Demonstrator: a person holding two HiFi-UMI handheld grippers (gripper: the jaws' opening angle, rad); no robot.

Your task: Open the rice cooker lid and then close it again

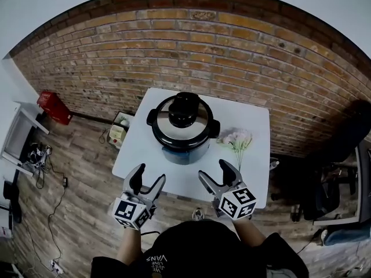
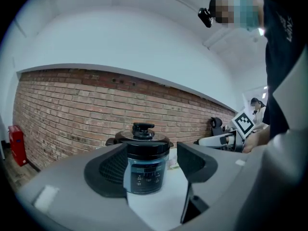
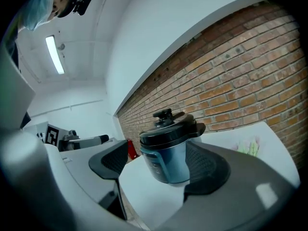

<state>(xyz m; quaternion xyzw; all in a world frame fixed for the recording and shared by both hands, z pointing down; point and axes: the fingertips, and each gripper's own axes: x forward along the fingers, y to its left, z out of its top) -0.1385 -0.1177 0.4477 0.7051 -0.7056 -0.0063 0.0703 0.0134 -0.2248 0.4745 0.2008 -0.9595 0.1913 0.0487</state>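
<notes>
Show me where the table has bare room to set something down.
Bare: the table's near strip in front of the rice cooker, and the far right corner behind the flowers. Crowded: the middle, where cooker and flowers sit close together.

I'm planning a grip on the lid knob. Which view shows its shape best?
The left gripper view: the lid knob stands in side profile, upright and unobstructed. The head view sees only its top; the right gripper view shows it tilted.

Brick wall (image 1: pixel 203 51), wood plank floor (image 1: pixel 75 172), white table (image 1: pixel 258 172), black office chair (image 1: pixel 317 198).
</notes>
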